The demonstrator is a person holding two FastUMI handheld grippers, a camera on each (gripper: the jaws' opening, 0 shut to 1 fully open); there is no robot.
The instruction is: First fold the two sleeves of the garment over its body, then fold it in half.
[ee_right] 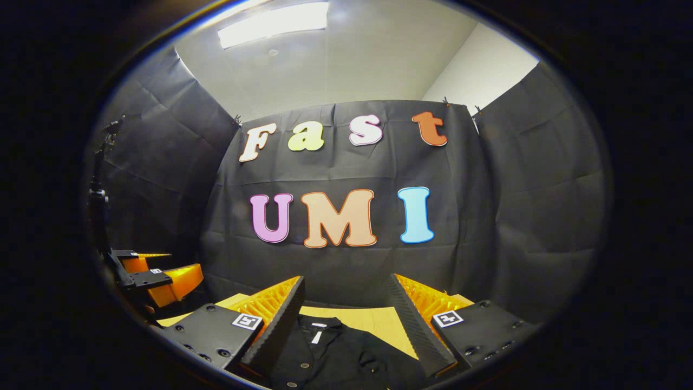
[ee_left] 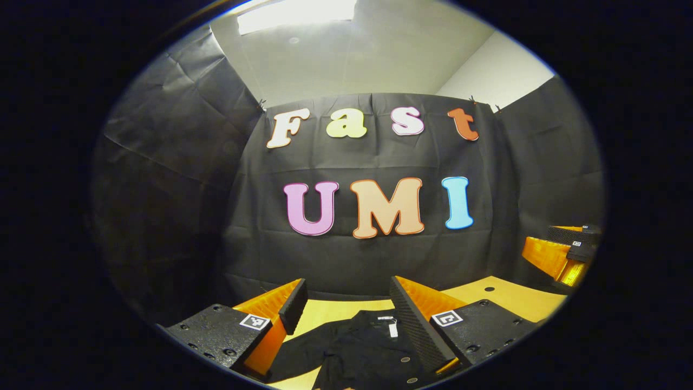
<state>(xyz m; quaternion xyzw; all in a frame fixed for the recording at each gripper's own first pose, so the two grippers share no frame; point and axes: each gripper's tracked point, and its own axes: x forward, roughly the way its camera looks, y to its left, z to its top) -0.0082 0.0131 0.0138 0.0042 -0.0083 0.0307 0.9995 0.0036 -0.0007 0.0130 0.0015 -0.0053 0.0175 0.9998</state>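
A black buttoned garment [ee_left: 360, 346] lies flat on the yellow table [ee_left: 503, 300], collar with a white tag toward the far wall. In the left gripper view my left gripper [ee_left: 346, 306] hangs open above it, nothing between its orange fingers. The right gripper [ee_left: 563, 252] shows at the far right edge, above the table. In the right gripper view the same garment [ee_right: 335, 355] lies below my right gripper [ee_right: 346, 309], which is open and empty over the collar. The left gripper [ee_right: 157, 279] appears at the far left, off to the side.
The table's bare wood [ee_right: 373, 319] runs up to the black cloth wall behind. A dark stand [ee_right: 100, 195] rises at the left edge of the right gripper view.
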